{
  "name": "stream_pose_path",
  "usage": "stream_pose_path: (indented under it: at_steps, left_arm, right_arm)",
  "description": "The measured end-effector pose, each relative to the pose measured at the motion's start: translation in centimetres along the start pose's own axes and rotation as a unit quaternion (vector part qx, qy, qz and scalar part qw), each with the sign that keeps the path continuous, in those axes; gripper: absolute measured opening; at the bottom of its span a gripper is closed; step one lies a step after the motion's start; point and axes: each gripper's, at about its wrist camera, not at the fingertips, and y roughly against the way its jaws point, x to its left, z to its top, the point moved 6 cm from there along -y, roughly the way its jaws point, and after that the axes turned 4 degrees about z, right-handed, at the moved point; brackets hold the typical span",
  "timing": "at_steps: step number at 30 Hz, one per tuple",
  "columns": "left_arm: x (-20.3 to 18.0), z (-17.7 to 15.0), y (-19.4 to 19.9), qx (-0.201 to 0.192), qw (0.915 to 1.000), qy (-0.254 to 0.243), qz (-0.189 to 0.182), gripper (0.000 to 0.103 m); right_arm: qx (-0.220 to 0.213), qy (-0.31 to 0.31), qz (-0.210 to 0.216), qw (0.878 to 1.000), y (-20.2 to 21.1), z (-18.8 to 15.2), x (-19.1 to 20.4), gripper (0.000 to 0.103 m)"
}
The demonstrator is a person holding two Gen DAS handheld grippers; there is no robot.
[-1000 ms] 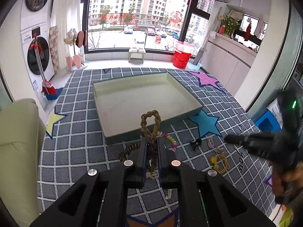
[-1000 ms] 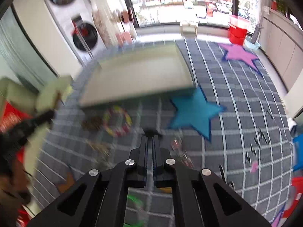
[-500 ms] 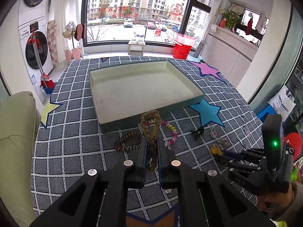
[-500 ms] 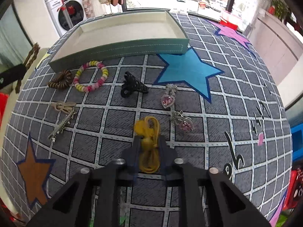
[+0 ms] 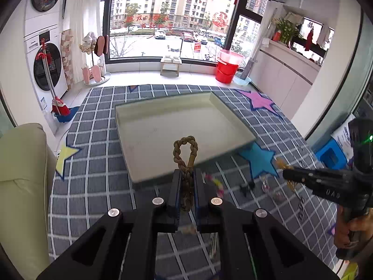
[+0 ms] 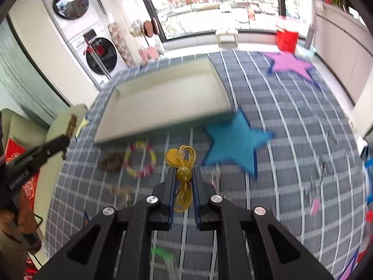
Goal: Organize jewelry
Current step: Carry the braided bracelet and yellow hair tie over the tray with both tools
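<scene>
Both cams are fisheye, one on each of your wrists, looking fwd and down along the claw fingers. Left cam: left claw (image 5: 185, 186) at bottom centre, close over the checked rug (image 5: 93, 163), facing the window (image 5: 172, 16); your right claw (image 5: 285, 173) pokes in at its right edge. Right cam: right claw (image 6: 184, 182) same framing, motion-blurred, left claw (image 6: 67, 137) at its left edge. Shared: tray (image 5: 126, 140), blue star (image 5: 258, 161), washer stack, red bucket.

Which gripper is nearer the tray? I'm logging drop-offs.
Left. The left gripper hangs at the tray's near edge; the right gripper sits back over the mat.
</scene>
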Motion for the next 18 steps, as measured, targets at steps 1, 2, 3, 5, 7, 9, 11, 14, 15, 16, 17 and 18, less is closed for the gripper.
stream_pose_path:
  at_steps: [1,2,3,5,7,9,11,14,15,16,17,18]
  left_arm:
    - [0.2,0.7,-0.7,0.003,1.0,0.004,0.0,0.023]
    - [0.3,1.1,-1.2,0.005,1.0,0.006,0.0,0.023]
    - [0.5,1.5,-1.8,0.007,0.9999,0.009,0.001,0.023]
    - [0.9,2.4,-3.4,0.012,0.9998,0.01,0.009,0.023]
    - [1.1,3.1,-5.2,0.019,0.9996,0.012,0.014,0.023]
    - [1.3,3.5,-6.7,0.027,0.9994,0.014,0.019,0.023]
    - [1.7,3.8,-8.8,0.041,0.9987,0.02,0.023,0.023]
    - [2.3,3.7,-11.4,0.057,0.9977,0.023,0.03,0.023]
    - [2.5,3.7,-12.2,0.061,0.9973,0.021,0.035,0.023]
    - [2.6,3.7,-12.8,0.064,0.997,0.019,0.039,0.023]
    - [2.7,3.7,-13.4,0.067,0.9967,0.018,0.042,0.023]
    - [2.9,3.7,-14.0,0.071,0.9963,0.017,0.045,0.023]
  right_arm:
    - [-0.004,0.005,0.001,1.0,-0.3,1.3,0.1,0.014]
    - [-0.005,0.007,0.004,1.0,-0.7,2.1,0.5,0.014]
    - [-0.004,0.007,0.007,1.0,-1.2,3.1,0.5,0.014]
    - [-0.003,0.008,0.007,1.0,-2.5,4.7,0.6,0.014]
    - [-0.003,0.008,0.007,1.0,-3.8,6.1,0.4,0.014]
    - [-0.002,0.01,0.003,1.0,-5.6,7.6,0.1,0.014]
    - [0.004,0.01,-0.004,1.0,-7.4,8.7,-0.2,0.014]
    - [0.016,0.012,-0.018,1.0,-10.0,9.6,-1.1,0.014]
    - [0.02,0.01,-0.021,1.0,-10.8,9.8,-1.4,0.014]
    - [0.025,0.008,-0.024,0.999,-11.5,9.9,-1.7,0.014]
    - [0.029,0.003,-0.026,0.999,-12.3,10.0,-2.1,0.014]
    - [0.032,0.0,-0.028,0.999,-12.8,10.1,-2.4,0.014]
